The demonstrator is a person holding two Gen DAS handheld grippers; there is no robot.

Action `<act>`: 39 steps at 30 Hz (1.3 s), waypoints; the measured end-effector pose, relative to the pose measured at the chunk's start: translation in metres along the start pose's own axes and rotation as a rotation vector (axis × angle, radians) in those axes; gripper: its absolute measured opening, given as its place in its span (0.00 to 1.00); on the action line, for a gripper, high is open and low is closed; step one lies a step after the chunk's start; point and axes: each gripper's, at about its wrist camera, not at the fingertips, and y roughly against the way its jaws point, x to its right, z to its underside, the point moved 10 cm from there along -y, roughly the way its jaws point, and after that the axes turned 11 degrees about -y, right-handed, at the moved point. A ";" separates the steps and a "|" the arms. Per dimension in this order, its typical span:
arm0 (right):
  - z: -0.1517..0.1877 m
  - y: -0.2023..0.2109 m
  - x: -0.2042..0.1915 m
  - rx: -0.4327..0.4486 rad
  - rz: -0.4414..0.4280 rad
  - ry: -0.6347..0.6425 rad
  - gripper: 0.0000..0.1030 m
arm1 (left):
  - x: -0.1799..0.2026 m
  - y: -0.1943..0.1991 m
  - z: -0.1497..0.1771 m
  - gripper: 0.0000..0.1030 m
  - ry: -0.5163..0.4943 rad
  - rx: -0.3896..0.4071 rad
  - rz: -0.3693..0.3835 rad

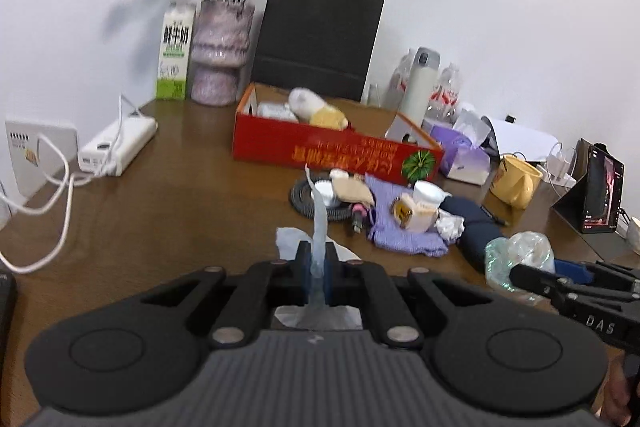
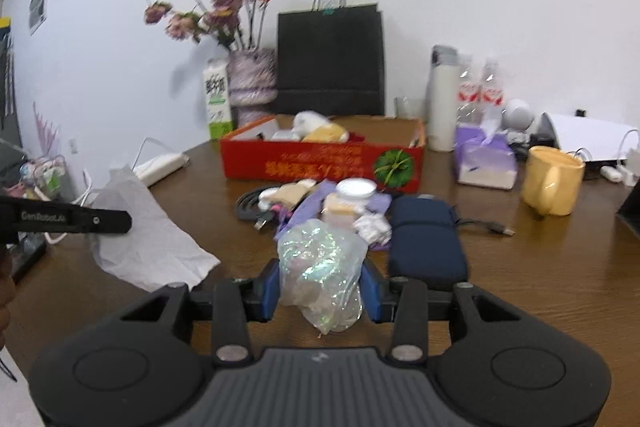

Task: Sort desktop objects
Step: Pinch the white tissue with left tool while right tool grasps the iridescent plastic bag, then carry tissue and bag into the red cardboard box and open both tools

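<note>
The left tool [image 1: 318, 263] has its fingers pressed together on a thin sheet of tissue paper [image 1: 320, 223], pinching a twisted strip that stands up between the pads while the rest of the sheet hangs below and spreads white under the tool. From the right wrist view that same sheet [image 2: 148, 247] hangs crumpled to the left of the right tool, above the brown wooden surface [image 2: 540, 287].

The right tool [image 2: 322, 291] is closed partway on a crumpled, shiny clear plastic bag [image 2: 320, 271], its blue pads pressing the bag's sides. In the left wrist view the bag [image 1: 520, 259] sits at the tip of the right tool, well to the right of the left tool.

Just beyond both tools lies a heap of small things: a purple cloth [image 1: 404, 223], a small white jar [image 2: 354, 193], a dark blue pouch [image 2: 426, 239] just to the right of the bag, and a coiled black cable [image 1: 316, 205]. Behind the heap stands an open red cardboard box [image 2: 320, 163] with some soft things inside. Farther back are a black paper bag [image 1: 320, 39], a vase of dried flowers [image 1: 220, 55] and a milk carton [image 1: 174, 53]. To the right of the box are a purple tissue pack [image 2: 484, 159], a yellow mug [image 2: 554, 179] and a white bottle [image 2: 442, 99]. A white power strip [image 1: 118, 145] lies far left.
</note>
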 end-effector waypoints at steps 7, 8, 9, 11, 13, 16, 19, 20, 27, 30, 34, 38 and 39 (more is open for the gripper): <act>-0.006 -0.003 0.003 0.014 -0.011 -0.034 0.39 | 0.005 -0.001 -0.017 0.04 0.011 0.027 0.016; -0.012 -0.005 0.004 0.023 -0.012 -0.037 0.39 | 0.004 -0.002 -0.025 0.04 0.006 0.043 0.022; -0.017 -0.008 0.004 0.029 -0.014 -0.041 0.39 | 0.003 -0.005 -0.036 0.03 0.002 0.061 0.031; -0.036 -0.016 0.007 0.052 -0.020 -0.053 0.39 | -0.003 -0.012 -0.068 0.03 0.004 0.116 0.035; -0.060 -0.025 0.007 0.080 -0.035 -0.057 0.39 | -0.010 -0.024 -0.103 0.03 -0.001 0.165 0.024; -0.100 -0.047 0.008 0.124 -0.047 -0.029 0.39 | -0.019 -0.049 -0.145 0.03 0.003 0.193 0.022; -0.128 -0.080 0.016 0.114 -0.033 -0.032 0.39 | -0.024 -0.087 -0.177 0.03 0.029 0.168 0.050; -0.139 -0.095 0.020 0.099 -0.038 -0.045 0.39 | -0.026 -0.101 -0.187 0.03 0.034 0.165 0.046; -0.201 -0.223 0.046 -0.032 0.001 -0.098 0.40 | -0.002 -0.221 -0.228 0.04 -0.085 0.061 0.075; -0.222 -0.284 0.059 -0.090 0.034 -0.128 0.40 | 0.013 -0.275 -0.235 0.04 -0.105 0.021 0.133; -0.233 -0.359 0.077 -0.194 0.086 -0.179 0.43 | 0.026 -0.341 -0.227 0.07 -0.212 -0.034 0.105; -0.223 -0.410 0.094 -0.294 0.153 -0.215 0.50 | 0.027 -0.381 -0.210 0.59 -0.366 -0.105 -0.008; -0.221 -0.416 0.095 -0.311 0.158 -0.211 0.54 | 0.027 -0.381 -0.209 0.68 -0.374 -0.097 -0.004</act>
